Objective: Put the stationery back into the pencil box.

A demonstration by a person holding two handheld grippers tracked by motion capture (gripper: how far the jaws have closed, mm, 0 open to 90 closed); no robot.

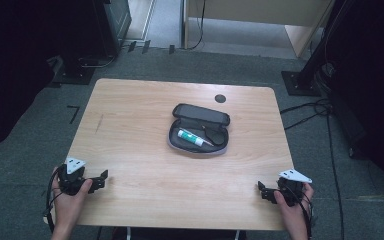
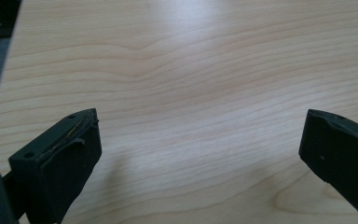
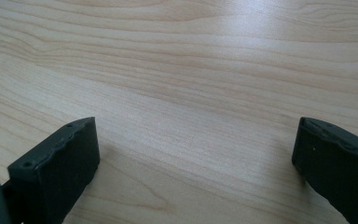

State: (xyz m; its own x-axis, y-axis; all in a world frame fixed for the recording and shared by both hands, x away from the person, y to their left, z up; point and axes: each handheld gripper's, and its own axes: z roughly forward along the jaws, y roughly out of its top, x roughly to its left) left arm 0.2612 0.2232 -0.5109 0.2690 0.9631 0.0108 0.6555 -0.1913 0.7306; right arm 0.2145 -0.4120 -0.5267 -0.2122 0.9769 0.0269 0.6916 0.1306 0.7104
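An open dark zip case (image 1: 199, 129) lies a little right of the table's middle, its lid folded back. Inside it rest a white tube with a green band (image 1: 194, 138) and a dark item I cannot make out. My left gripper (image 1: 99, 180) sits at the table's near left corner, held by a hand, open. In the left gripper view its jaws stand wide apart over bare wood (image 2: 200, 135). My right gripper (image 1: 263, 190) is at the near right corner, open, and its jaws are spread over bare wood (image 3: 196, 135) too. Both are far from the case.
The wooden table (image 1: 130, 125) has a round black cable hole (image 1: 220, 98) at its far edge. Around it are grey carpet, cables at the right (image 1: 315, 107), dark stands and a black cabinet (image 1: 105, 25) at the far left.
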